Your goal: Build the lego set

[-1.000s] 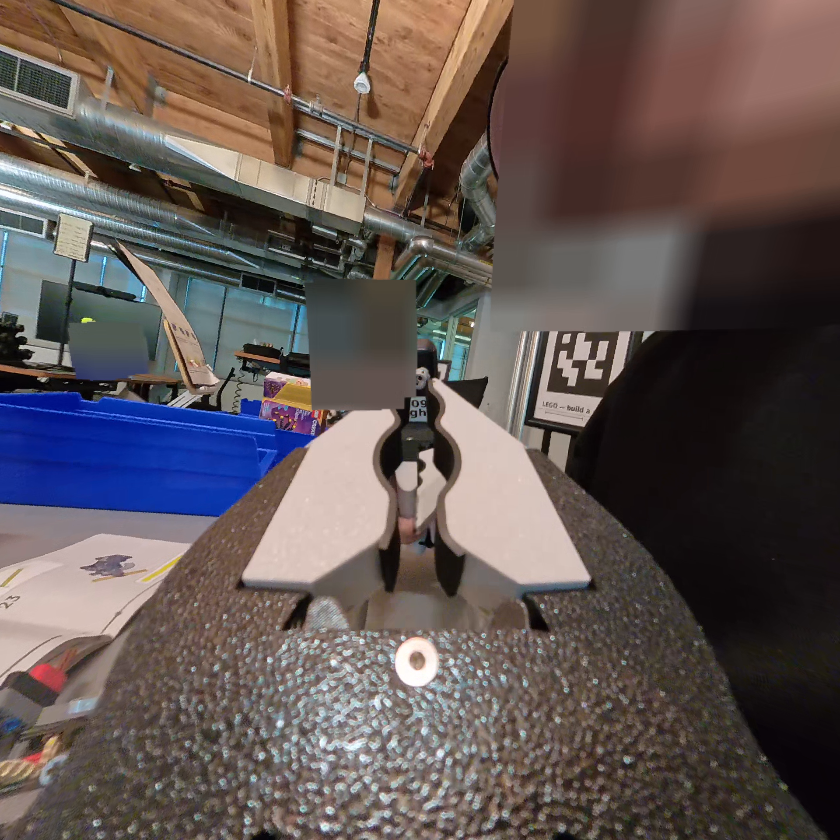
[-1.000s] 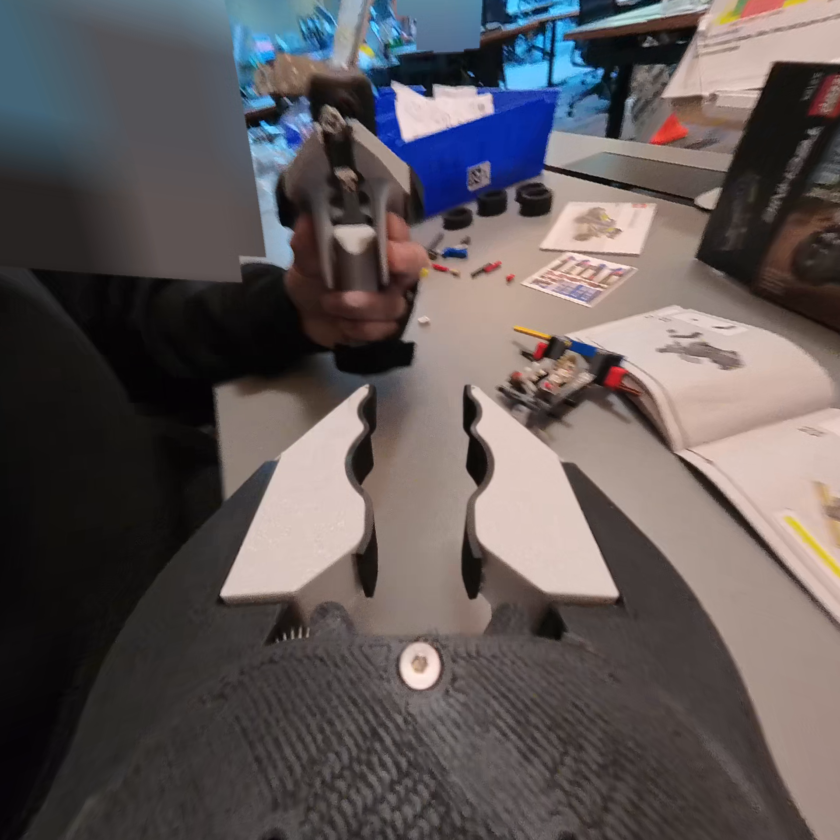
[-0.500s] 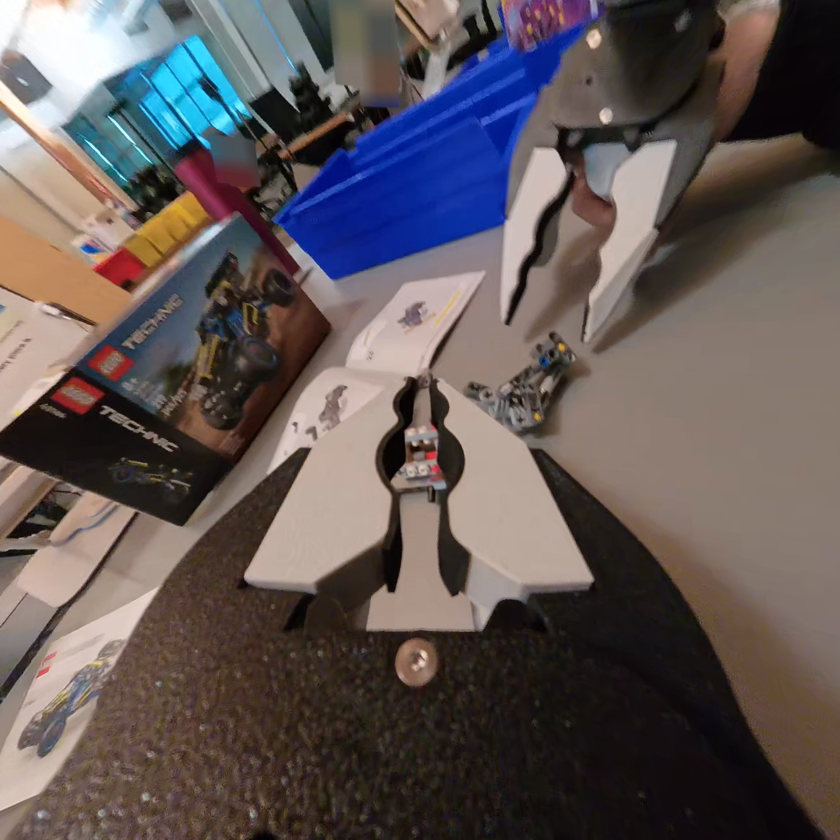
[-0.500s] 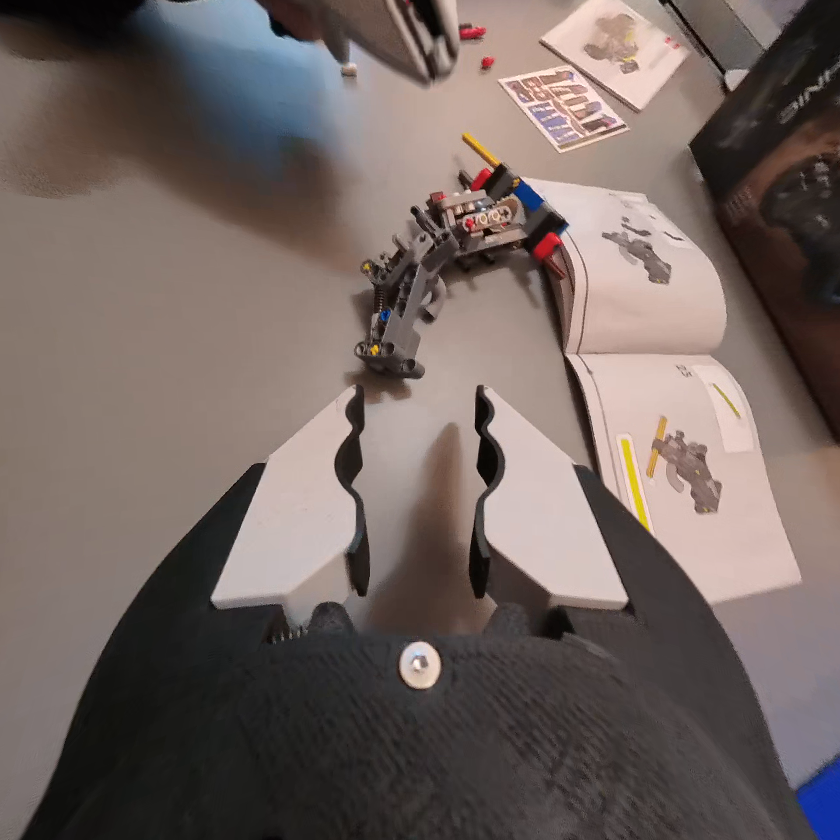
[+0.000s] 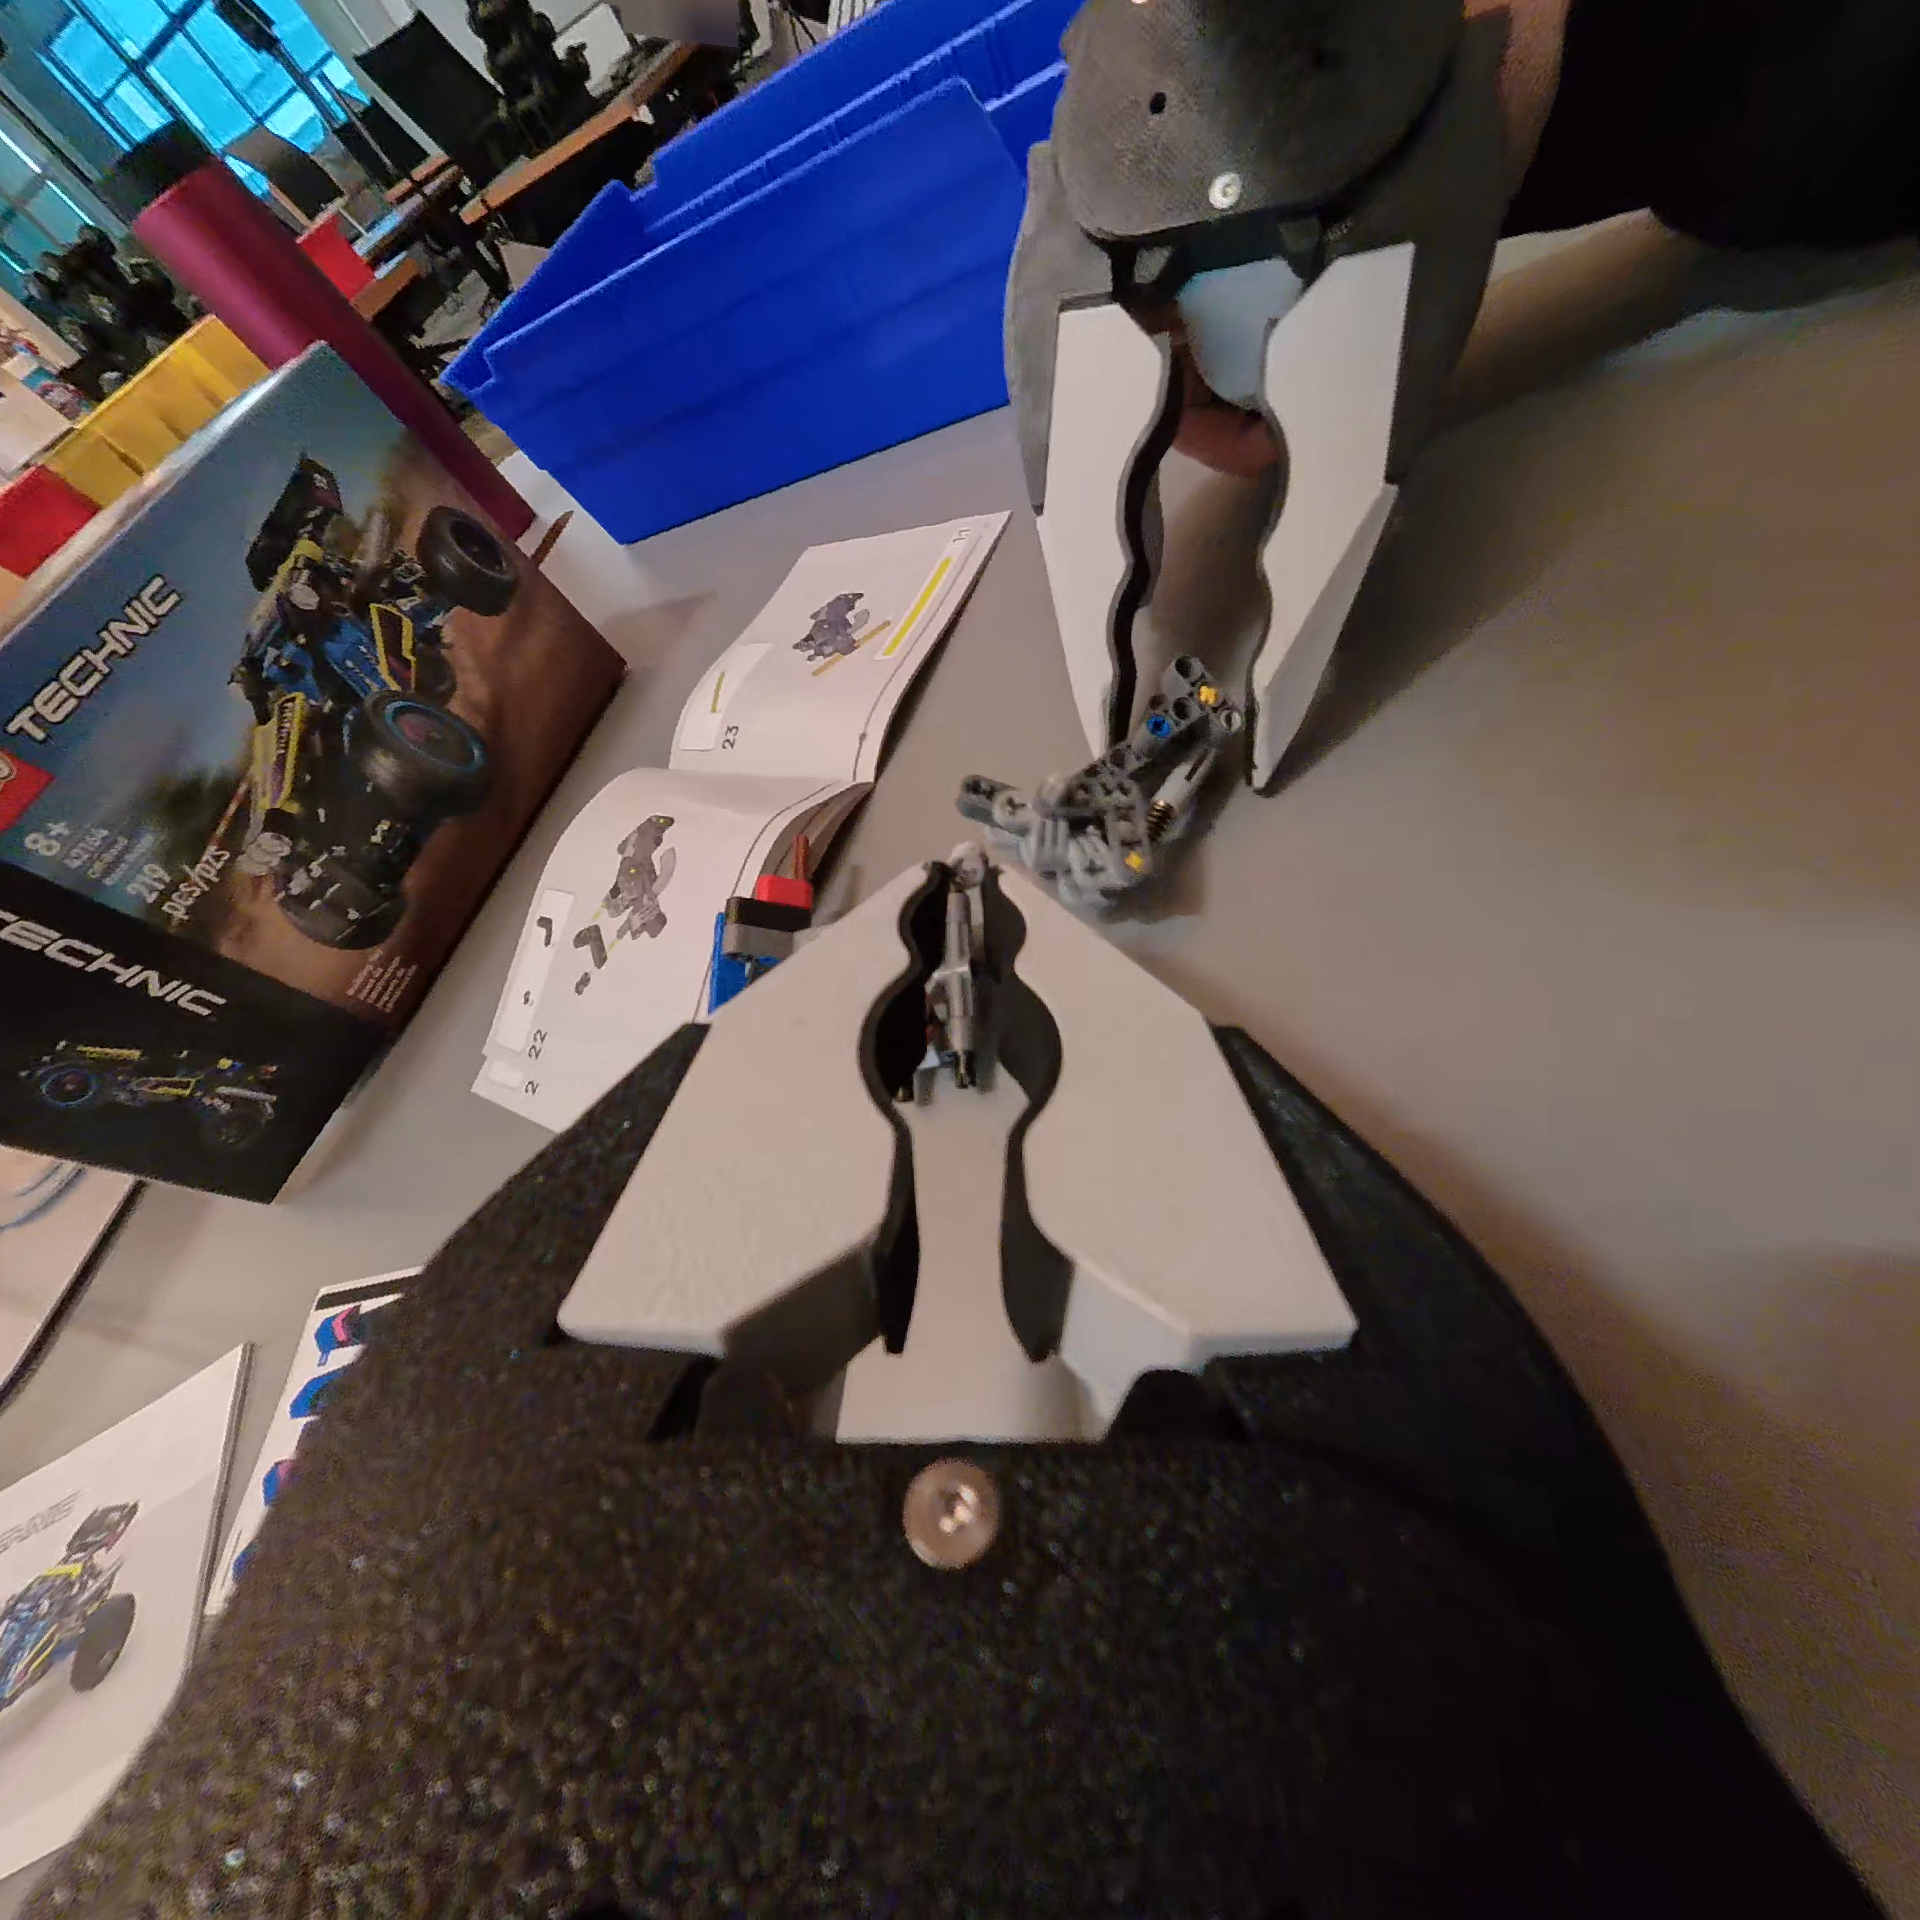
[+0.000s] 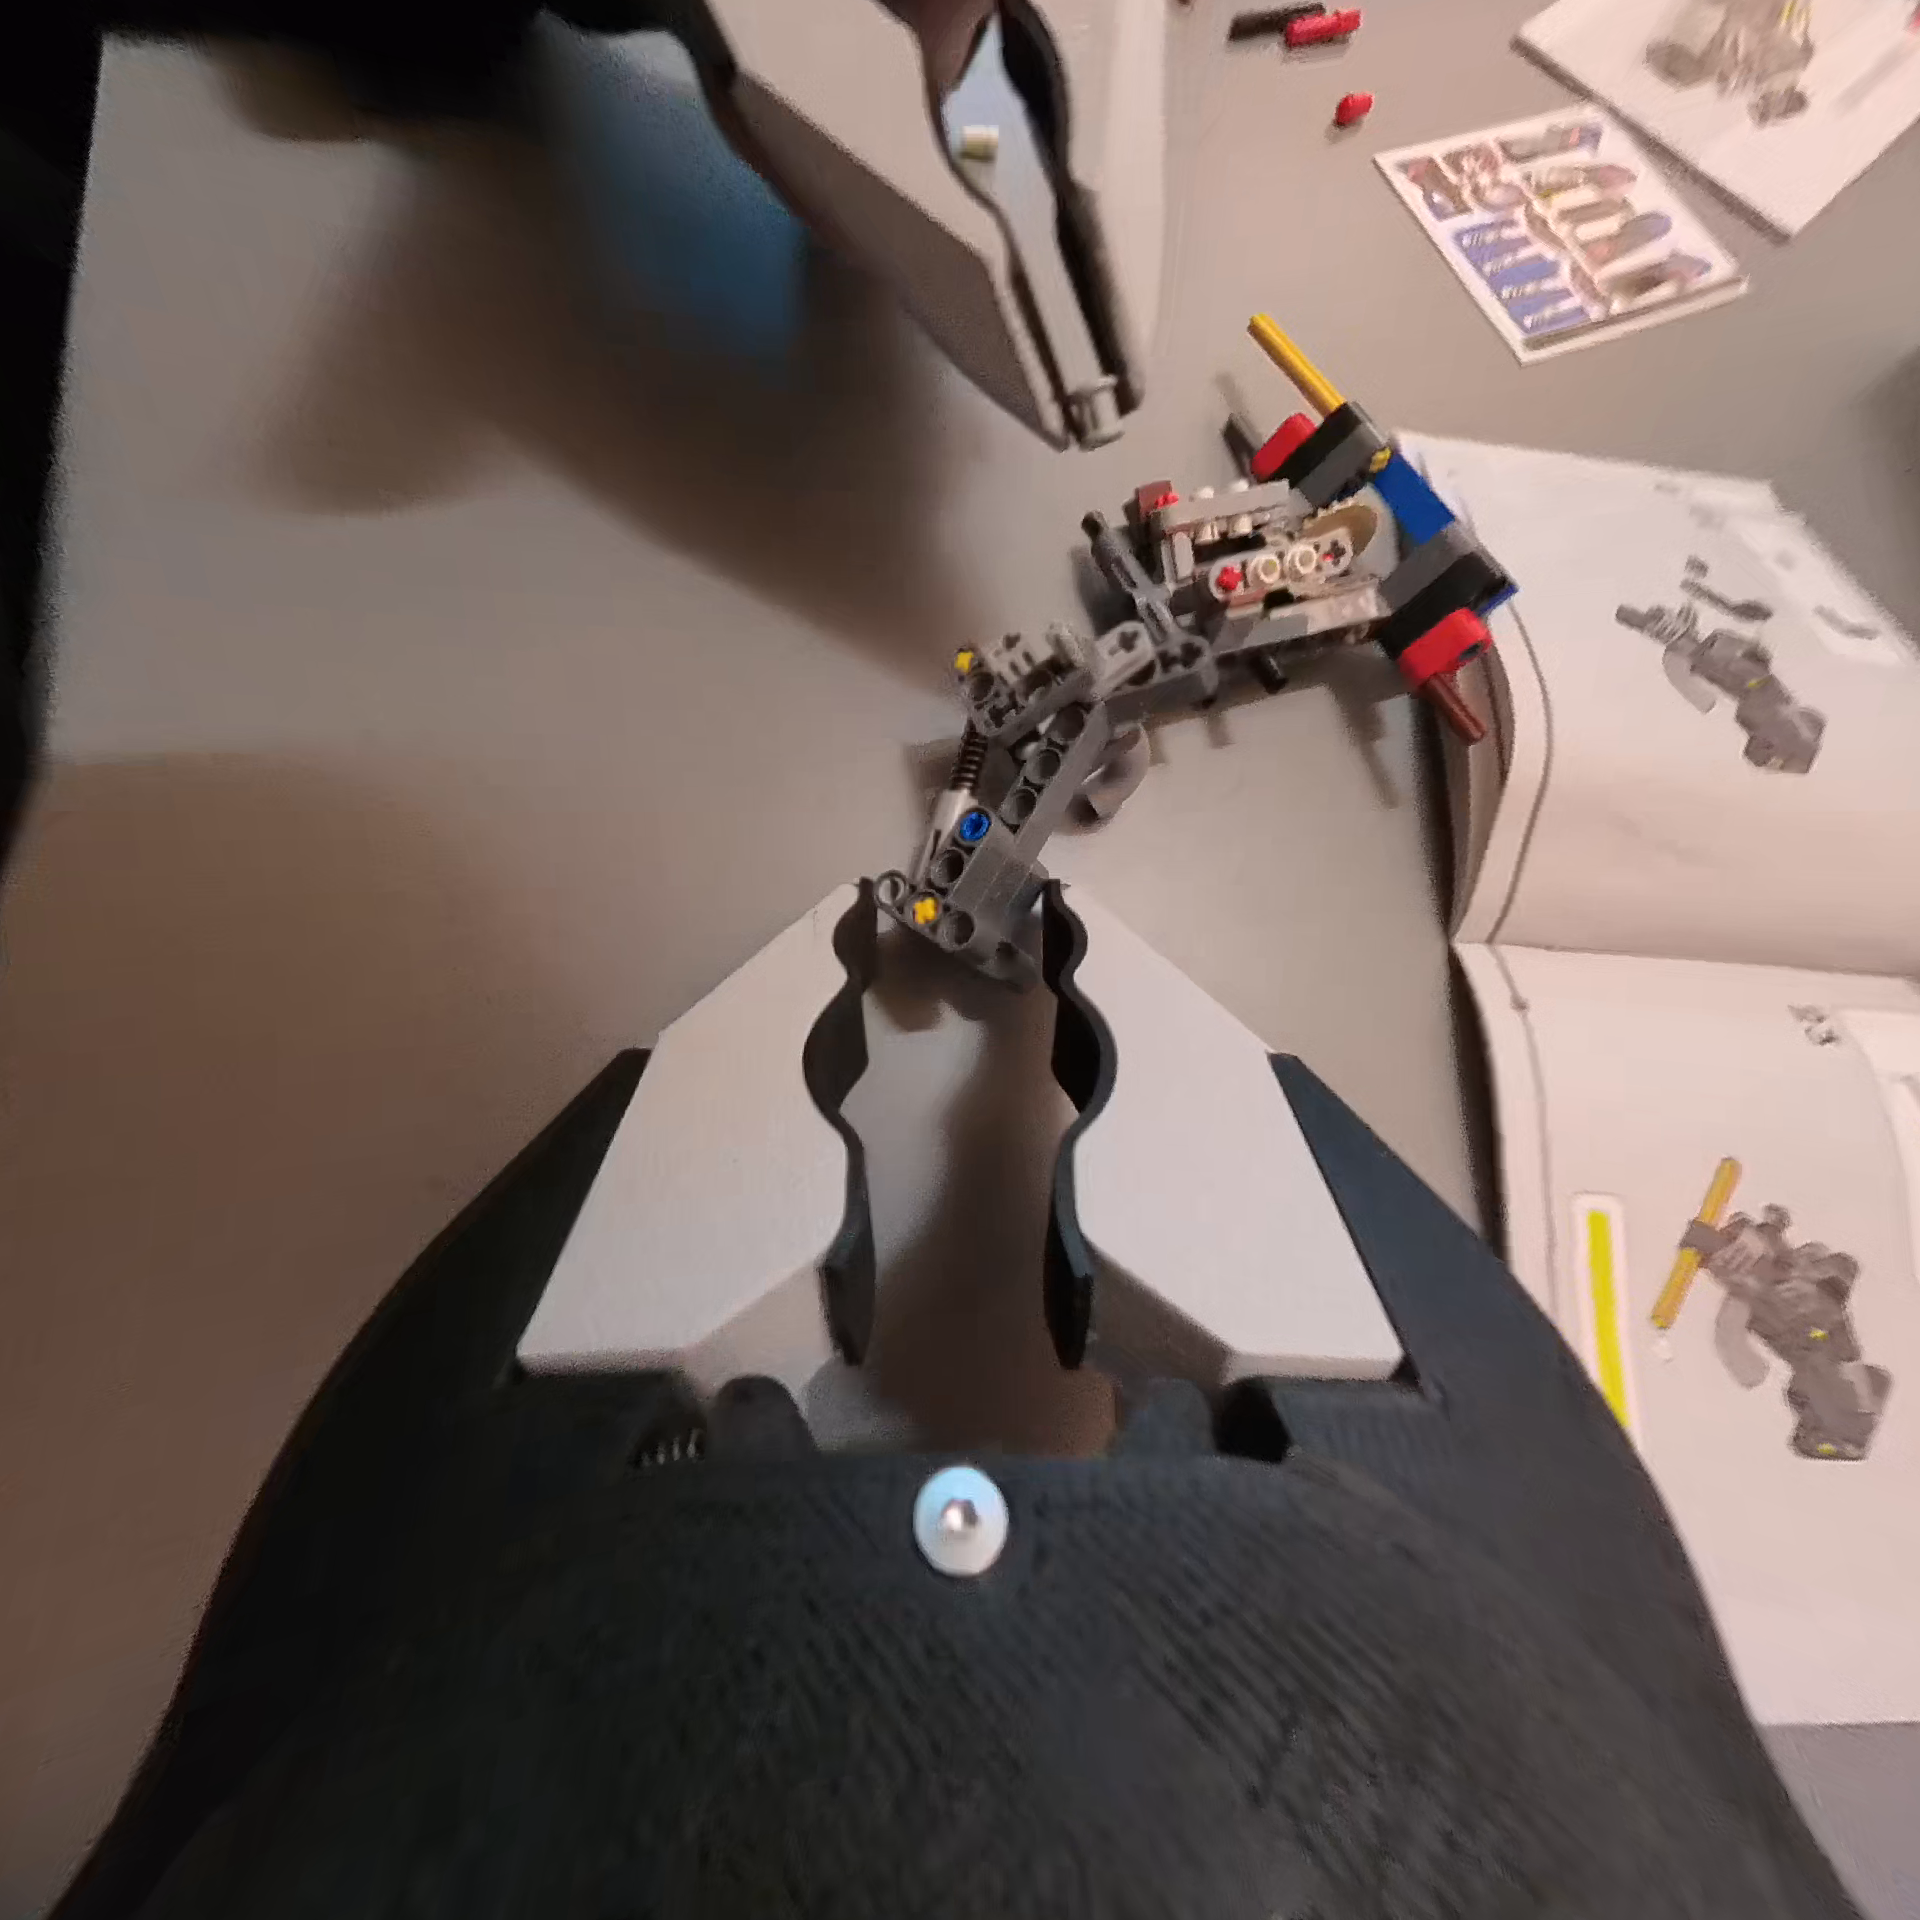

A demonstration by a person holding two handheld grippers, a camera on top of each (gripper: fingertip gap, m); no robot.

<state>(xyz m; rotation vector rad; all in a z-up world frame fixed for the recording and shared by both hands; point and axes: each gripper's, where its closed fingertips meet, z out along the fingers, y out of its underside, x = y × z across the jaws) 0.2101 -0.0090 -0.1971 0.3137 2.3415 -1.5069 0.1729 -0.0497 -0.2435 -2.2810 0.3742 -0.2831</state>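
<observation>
Grey desk (image 6: 520, 644) carries everything, and the sharpest thing on it is the half-built lego chassis (image 6: 1195, 644), lying well in from the edges beside the open instruction booklet (image 6: 1683, 935). Its far end, with red, blue and black pieces and a yellow axle (image 6: 1294, 362), rests against the booklet's spine; its near end is a grey beam arm with a small spring.

The right gripper (image 6: 951, 914) has its fingers part open, one on either side of that beam's tip. Whether the pads actually press the beam cannot be told: the tip sits right in the mouth, and the left wrist view shows the same fingers (image 5: 1309, 582) standing apart, straddling the model (image 5: 1112, 821).

The left gripper (image 5: 961, 883) is nearly closed on a small grey lego part (image 5: 961, 977), a thin piece seen edge-on in the hollow between the fingers; its shape is hard to make out. In the right wrist view this gripper (image 6: 1091, 410) is blurred at the top of the frame, held above the desk, with a pale end showing at its tip.

Much is cut off: the set's box (image 5: 239, 769) runs out of frame on the left, blue bins (image 5: 790, 301) along the far edge are cropped, and a sticker sheet (image 6: 1558, 229) and loose red pieces (image 6: 1351, 104) are smeared. The black gripper bodies hide the near desk in both views.
</observation>
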